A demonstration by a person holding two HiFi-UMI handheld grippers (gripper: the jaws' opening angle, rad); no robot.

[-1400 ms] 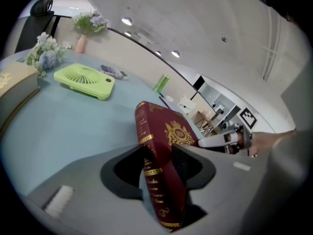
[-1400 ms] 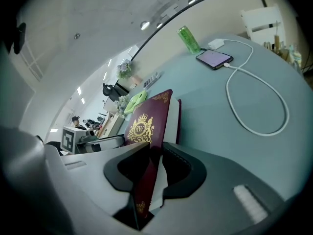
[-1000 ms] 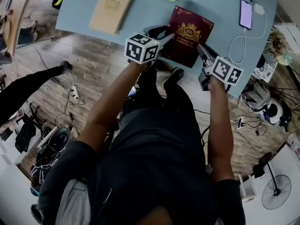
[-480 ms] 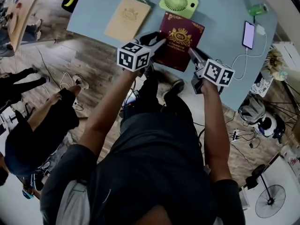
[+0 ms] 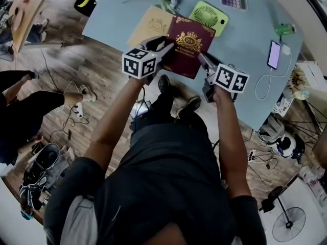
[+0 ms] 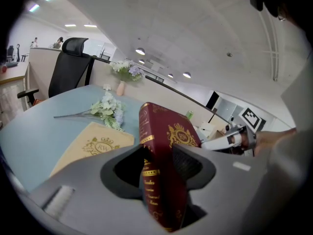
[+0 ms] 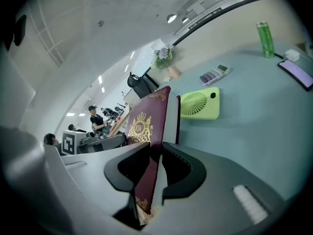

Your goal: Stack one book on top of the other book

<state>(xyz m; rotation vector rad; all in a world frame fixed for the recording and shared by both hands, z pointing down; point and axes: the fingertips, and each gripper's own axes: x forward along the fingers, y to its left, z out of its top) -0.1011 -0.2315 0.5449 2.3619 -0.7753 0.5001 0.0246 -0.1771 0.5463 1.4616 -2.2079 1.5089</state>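
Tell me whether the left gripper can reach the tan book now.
Probably not yet: the left gripper is shut on the red book, shared with the right gripper; the tan book lies nearby.

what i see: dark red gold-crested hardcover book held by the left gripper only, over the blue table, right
Not only the left gripper: the right gripper view shows the right gripper also shut on the dark red gold-crested hardcover book, over the blue table.

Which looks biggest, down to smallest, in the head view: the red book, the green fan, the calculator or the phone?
1. red book
2. green fan
3. calculator and phone: these look about alike, so they are not ranked.
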